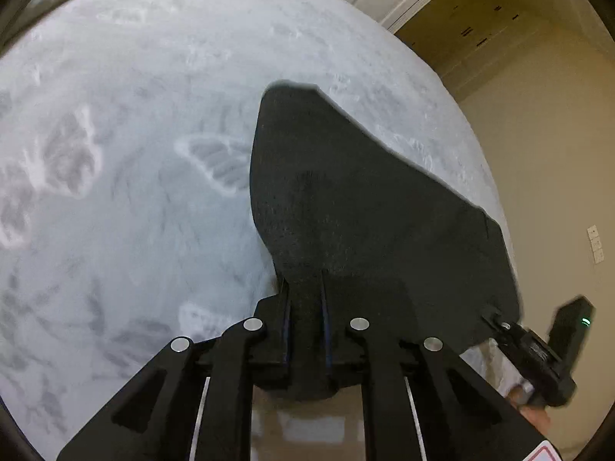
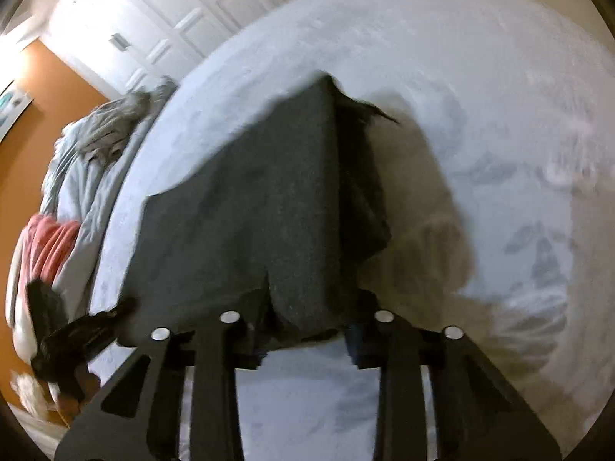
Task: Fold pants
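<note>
The bed filled nearly everything, spread with a pale grey-white cover printed with faint butterflies and leaves. Over it hung the pants, dark charcoal and slightly fuzzy, held off the cover by both tools, with the free end draping down toward the bed.

The left gripper had its jaws pressed together on a bunched tongue of the cloth. The right gripper was also pinching the fabric, jaws closed on an edge, though blur softened that view. In the left wrist view the right gripper showed at the far corner of the same dark panel, so the two held one edge between them.

As I judged it, the step was carrying that held edge over to lay one half on the other. To do it well, both hands should travel level and together, keeping the edge taut so no slack pleats form. They should let the hanging end touch down first, then lower the rest onto it with edges matched. A layer already doubled on the right side could slip out of line if swung fast.

Beyond the bed stood white panelled doors, an orange wall, a heap of grey bedding and something pink. On the other side was a tan wall with a switch plate.
</note>
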The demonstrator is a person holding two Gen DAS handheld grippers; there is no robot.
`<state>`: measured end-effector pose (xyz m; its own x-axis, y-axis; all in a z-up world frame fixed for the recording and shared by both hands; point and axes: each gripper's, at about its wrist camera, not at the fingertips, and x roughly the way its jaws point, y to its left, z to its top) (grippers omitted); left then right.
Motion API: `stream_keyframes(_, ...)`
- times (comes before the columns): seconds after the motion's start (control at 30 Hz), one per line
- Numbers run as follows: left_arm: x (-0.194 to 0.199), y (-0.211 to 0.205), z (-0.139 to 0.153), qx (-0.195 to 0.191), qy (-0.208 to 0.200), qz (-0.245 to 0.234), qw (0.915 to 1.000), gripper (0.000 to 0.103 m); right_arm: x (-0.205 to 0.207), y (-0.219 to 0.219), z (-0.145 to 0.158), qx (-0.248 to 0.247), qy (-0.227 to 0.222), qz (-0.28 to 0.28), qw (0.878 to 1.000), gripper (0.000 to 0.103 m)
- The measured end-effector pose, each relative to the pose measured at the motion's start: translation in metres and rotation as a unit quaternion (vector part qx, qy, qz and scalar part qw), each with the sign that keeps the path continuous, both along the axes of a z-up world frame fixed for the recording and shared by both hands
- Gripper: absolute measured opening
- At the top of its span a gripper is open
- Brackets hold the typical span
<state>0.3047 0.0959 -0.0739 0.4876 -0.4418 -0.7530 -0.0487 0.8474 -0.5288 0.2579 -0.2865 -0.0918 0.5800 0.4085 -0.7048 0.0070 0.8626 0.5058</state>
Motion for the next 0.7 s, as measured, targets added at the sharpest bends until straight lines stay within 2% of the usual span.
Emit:
stream_keyframes(0.1, -0.002, 0.012, 0.028, 0.002, -0.031, -0.011, 0.9995, 0.007, -0.024, 0.004, 0.036, 0.026, -0.046, 0.027, 0.998, 0.028)
stream_keyframes(0.13, -0.001, 0.014, 0.028, 0.01, -0.03, -0.012, 0.9994, 0.008, -0.029, 0.003, 0.038, 0.014, -0.05, 0.023, 0.998, 0.032)
stream_keyframes(0.17, 0.002, 0.013, 0.018, 0.025, -0.01, -0.023, 0.9994, 0.01, -0.031, 0.005, 0.031, -0.027, -0.042, 0.015, 0.999, 0.038)
stream_keyframes(0.2, 0.003, 0.008, 0.004, 0.045, 0.018, -0.036, 0.9982, 0.011, -0.028, 0.008, 0.015, -0.074, -0.016, 0.019, 0.997, 0.044)
stream_keyframes(0.23, 0.001, 0.005, -0.008, 0.066, 0.036, -0.043, 0.9963, 0.014, -0.025, 0.006, 0.002, -0.099, 0.01, 0.021, 0.995, 0.048)
stream_keyframes(0.27, -0.004, 0.006, -0.007, 0.07, 0.021, -0.041, 0.9965, 0.015, -0.025, 0.001, -0.011, -0.109, 0.033, 0.017, 0.993, 0.049)
stream_keyframes(0.3, -0.012, 0.006, 0.001, 0.082, 0.002, -0.036, 0.996, 0.016, -0.034, -0.009, -0.008, -0.081, 0.012, 0.0, 0.997, 0.049)
stream_keyframes(0.33, -0.02, 0.006, 0.01, 0.094, -0.017, -0.03, 0.995, 0.016, -0.04, -0.016, -0.001, -0.077, 0.001, -0.017, 0.997, 0.049)
stream_keyframes(0.37, -0.03, 0.005, 0.022, 0.104, -0.039, -0.023, 0.9935, 0.016, -0.05, -0.022, 0.015, -0.089, -0.022, -0.046, 0.995, 0.048)
stream_keyframes(0.4, -0.035, 0.005, 0.03, 0.106, -0.054, -0.019, 0.9927, 0.02, -0.057, -0.024, 0.028, -0.1, -0.046, -0.063, 0.992, 0.042)
stream_keyframes(0.43, -0.038, 0.003, 0.037, 0.108, -0.066, -0.015, 0.9919, 0.021, -0.062, -0.022, 0.044, -0.11, -0.074, -0.065, 0.989, 0.029)
stream_keyframes(0.5, -0.033, -0.011, 0.043, 0.129, -0.08, -0.01, 0.9883, 0.025, -0.059, -0.01, 0.057, -0.12, -0.088, -0.046, 0.988, 0.019)
stream_keyframes(0.53, -0.028, -0.017, 0.041, 0.143, -0.079, -0.014, 0.9864, 0.028, -0.054, -0.004, 0.056, -0.117, -0.084, -0.031, 0.989, 0.018)
stream_keyframes(0.57, -0.028, -0.029, 0.039, 0.167, -0.075, -0.018, 0.9829, 0.035, -0.044, 0.004, 0.044, -0.12, -0.062, -0.012, 0.991, 0.018)
stream_keyframes(0.63, -0.025, -0.034, 0.021, 0.206, -0.053, -0.027, 0.9767, 0.038, -0.022, 0.011, 0.016, -0.166, -0.005, -0.004, 0.986, 0.015)
stream_keyframes(0.67, -0.025, -0.034, 0.01, 0.224, -0.037, -0.032, 0.9734, 0.038, -0.019, 0.012, 0.009, -0.184, -0.009, -0.007, 0.983, 0.015)
stream_keyframes(0.7, -0.026, -0.032, 0.004, 0.223, -0.035, -0.031, 0.9738, 0.038, -0.023, 0.013, 0.016, -0.191, -0.021, -0.011, 0.981, 0.016)
